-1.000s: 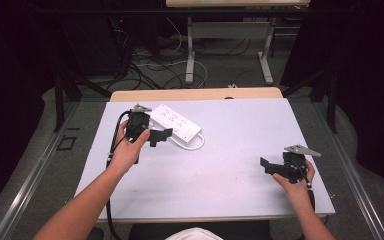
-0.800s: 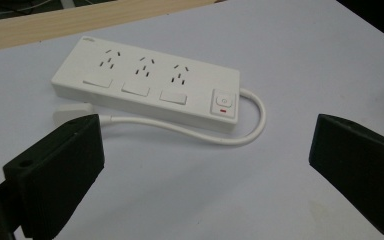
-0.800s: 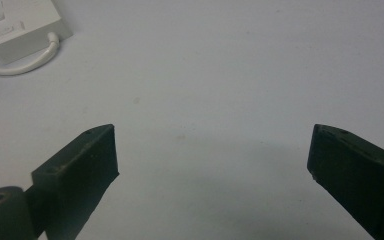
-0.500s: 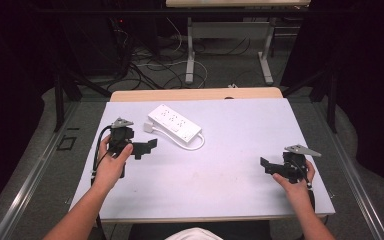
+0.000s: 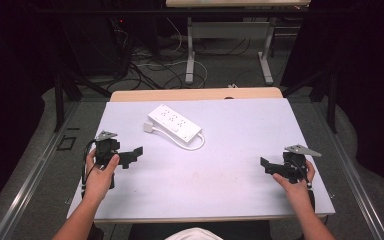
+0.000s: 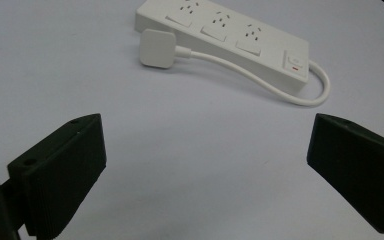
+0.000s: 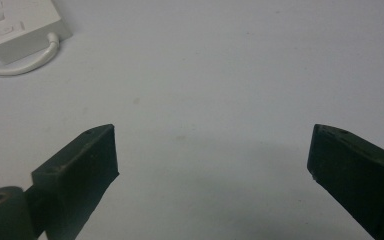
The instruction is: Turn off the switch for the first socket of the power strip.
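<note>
So you've got 2 grippers and 1 power strip (image 5: 175,125) on the white table (image 5: 230,190), that's the whole inventory. The strip has 3 socket groups and 1 switch with a red mark, plus 1 short white cord (image 6: 260,82) looping round to 1 flat plug (image 6: 156,47) that lies just beside the strip's body. Your left gripper (image 5: 130,157) has its jaws spread wide with nothing between them, and the strip sits ahead of those jaws, beyond the gap, well apart from the tips. Your right gripper (image 5: 272,167) is spread just as wide and empty too, with the strip's switch end far off past its left jaw. Compared with 1 second ago, your left hand (image 5: 99,172) has pulled back from right next to the strip toward the table's left edge; your right one hasn't budged.
</note>
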Action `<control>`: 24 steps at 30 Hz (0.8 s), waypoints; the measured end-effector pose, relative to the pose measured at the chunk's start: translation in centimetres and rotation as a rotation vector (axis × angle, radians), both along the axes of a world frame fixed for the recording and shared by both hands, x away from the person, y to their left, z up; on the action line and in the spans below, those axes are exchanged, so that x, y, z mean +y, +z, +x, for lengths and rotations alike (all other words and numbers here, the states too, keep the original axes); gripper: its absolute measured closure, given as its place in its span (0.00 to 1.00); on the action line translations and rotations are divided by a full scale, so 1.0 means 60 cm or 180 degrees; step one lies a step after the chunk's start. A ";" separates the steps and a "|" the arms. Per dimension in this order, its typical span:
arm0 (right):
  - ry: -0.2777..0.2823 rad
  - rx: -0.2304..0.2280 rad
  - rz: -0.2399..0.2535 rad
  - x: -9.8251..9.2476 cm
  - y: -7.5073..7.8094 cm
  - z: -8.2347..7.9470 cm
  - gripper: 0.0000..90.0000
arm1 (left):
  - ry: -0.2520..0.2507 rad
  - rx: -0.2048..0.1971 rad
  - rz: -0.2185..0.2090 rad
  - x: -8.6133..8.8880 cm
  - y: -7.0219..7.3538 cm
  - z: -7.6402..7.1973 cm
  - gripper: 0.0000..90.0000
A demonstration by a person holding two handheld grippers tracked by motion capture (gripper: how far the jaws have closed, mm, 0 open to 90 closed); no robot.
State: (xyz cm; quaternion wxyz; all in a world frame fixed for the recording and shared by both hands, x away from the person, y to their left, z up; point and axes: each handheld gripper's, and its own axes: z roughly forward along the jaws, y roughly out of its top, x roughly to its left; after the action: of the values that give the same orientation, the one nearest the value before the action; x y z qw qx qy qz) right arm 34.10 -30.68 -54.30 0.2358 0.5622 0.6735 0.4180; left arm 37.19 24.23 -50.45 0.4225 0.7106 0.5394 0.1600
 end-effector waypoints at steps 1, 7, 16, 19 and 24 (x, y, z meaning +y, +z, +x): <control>0.0001 -0.0004 -0.0002 0.000 0.000 0.000 0.06 | 0.0008 0.0008 -0.0006 0.002 -0.003 -0.001 0.03; 0.0001 -0.0005 -0.0004 -0.001 0.000 0.000 0.06 | 0.0082 0.0031 0.0000 0.014 -0.024 -0.007 0.02; 0.0003 -0.0004 -0.0006 -0.001 0.000 0.000 0.06 | 0.0178 0.0064 -0.0008 0.034 -0.051 -0.010 0.02; 0.0001 -0.0006 -0.0005 -0.001 0.000 0.000 0.06 | 0.0197 0.0071 0.0036 0.040 -0.058 -0.010 0.02; 0.0011 -0.0009 -0.0008 0.000 0.000 0.000 0.06 | 0.0208 0.0077 0.0089 0.048 -0.066 -0.011 0.02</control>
State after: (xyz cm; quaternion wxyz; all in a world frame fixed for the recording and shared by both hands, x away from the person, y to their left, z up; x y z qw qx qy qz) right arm 34.10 -30.70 -54.31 0.2367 0.5602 0.6746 0.4184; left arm 36.55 27.14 -54.40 0.4005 0.7003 0.5652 0.1726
